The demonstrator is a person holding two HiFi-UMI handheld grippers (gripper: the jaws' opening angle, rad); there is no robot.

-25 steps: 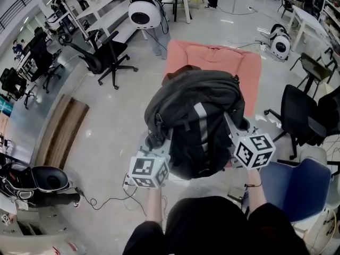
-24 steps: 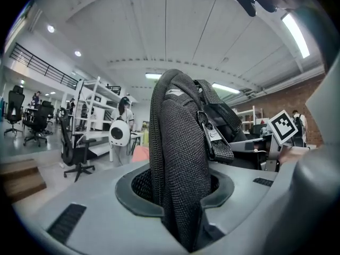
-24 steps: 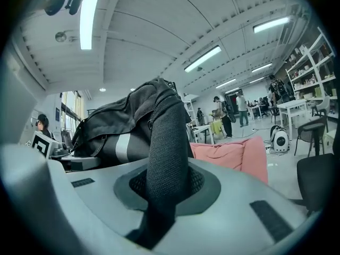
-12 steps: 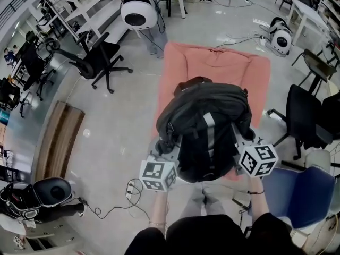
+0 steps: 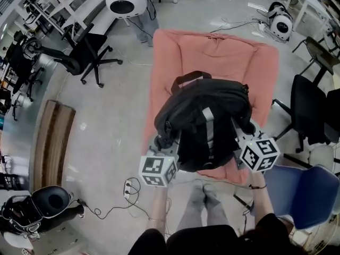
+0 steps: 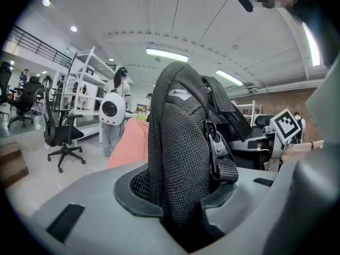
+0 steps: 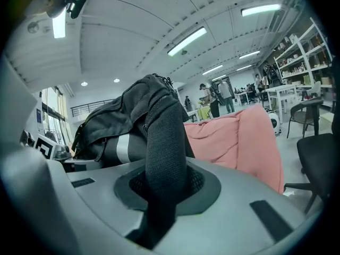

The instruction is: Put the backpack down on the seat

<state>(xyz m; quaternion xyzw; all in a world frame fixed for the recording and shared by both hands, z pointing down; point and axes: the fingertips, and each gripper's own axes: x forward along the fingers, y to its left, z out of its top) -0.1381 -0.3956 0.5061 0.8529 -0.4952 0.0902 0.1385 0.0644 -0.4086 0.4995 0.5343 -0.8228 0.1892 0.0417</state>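
I am holding the backpack (image 5: 204,124) over the near half of the pink seat (image 5: 175,52), which is stretching away toward twelve o'clock. My left gripper (image 5: 162,142), at the bag's seven o'clock, is clamping the left strap (image 6: 180,158). My right gripper (image 5: 245,134), at four o'clock, is pinching the right strap (image 7: 164,142). I judge that resting the bag down and letting go are still to do.

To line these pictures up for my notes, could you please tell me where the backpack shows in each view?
Head view: backpack at centre, over the near end of the pink seat.
Left gripper view: its mesh strap stands upright at centre.
Right gripper view: its body left of centre, a strap at centre.
Shared landmark: the pink seat, behind the backpack in all three views.
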